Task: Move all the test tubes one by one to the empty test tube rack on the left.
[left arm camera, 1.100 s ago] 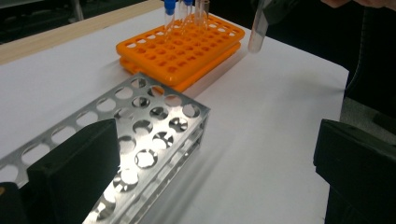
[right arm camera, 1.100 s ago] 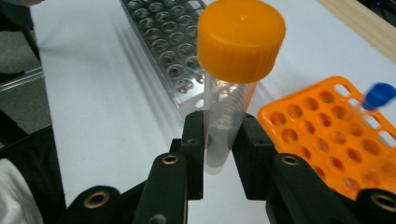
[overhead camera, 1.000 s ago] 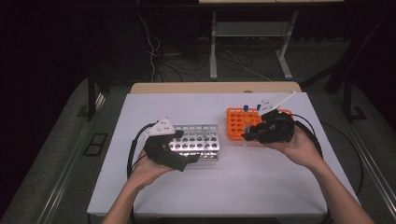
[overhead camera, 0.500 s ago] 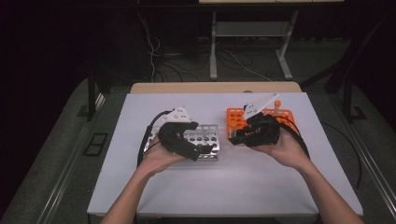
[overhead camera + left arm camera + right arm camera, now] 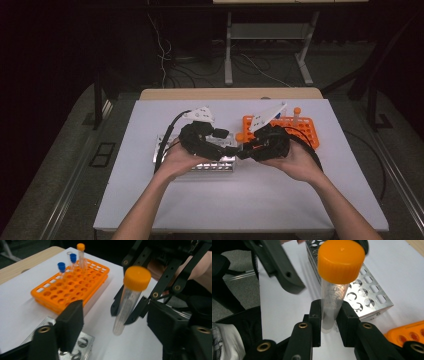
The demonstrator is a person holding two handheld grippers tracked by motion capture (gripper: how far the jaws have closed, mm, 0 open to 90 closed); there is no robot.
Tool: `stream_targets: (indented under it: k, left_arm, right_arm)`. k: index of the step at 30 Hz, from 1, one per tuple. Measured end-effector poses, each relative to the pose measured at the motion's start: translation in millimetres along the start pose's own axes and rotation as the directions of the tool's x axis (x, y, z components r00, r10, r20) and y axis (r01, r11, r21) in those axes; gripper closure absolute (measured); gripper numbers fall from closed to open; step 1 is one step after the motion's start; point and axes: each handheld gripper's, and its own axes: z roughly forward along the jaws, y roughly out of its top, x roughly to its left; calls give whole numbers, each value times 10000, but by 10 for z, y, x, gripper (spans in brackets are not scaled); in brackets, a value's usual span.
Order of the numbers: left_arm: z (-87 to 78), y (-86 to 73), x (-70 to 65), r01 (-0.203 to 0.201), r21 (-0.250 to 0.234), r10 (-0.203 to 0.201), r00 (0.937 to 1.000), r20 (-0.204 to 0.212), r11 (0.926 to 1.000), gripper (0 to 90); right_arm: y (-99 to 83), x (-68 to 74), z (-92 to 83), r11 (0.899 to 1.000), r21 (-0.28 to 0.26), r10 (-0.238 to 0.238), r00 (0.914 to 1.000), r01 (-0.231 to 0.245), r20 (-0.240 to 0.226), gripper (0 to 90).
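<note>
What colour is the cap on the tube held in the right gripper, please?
Orange; the cap on the clear tube shows best in the right gripper view.

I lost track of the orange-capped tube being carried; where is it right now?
The orange-capped tube is clamped upright in the right tool, held above the table between the metal rack and the orange rack, facing the left tool.

Clear orange-capped tube, upright, slightly tilted, above the table beside a metal rack.

Metal rack and orange rack flank bare table
</note>
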Motion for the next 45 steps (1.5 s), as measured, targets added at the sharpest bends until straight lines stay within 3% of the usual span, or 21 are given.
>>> stream_targets:
  k: [4,13,16,23,34,41,45]
  left_arm:
    - [16,10,2,-15,-122,20,9994,345,9999,431]
    - [18,21,19,-35,-318,55,9981,620,9995,693]
    - [16,29,26,-41,-356,61,9985,547,9994,706]
    - [-17,95,75,-56,-607,68,9998,187,9981,732]
    - [-27,305,182,-479,-343,467,9983,-345,9983,732]
    - [-34,368,323,-484,-308,461,9964,-708,9984,732]
    - [-42,376,411,-394,-312,366,9955,-871,9987,733]
  right_arm:
    - [16,4,33,10000,-5,-12,10000,12,-74,741]
    - [32,-5,94,9998,-159,108,9998,-110,-165,740]
    - [23,-27,95,9994,-233,241,9993,-247,-280,736]
    - [-19,-42,27,9975,-443,543,9985,-544,-21,669]
    - [-276,-103,-203,9855,-1110,1336,9902,-1286,396,578]
    - [-463,-81,-341,9771,-1343,1763,9812,-1648,783,431]
    - [-570,-57,-381,9687,-1537,2135,9699,-1948,1169,236]
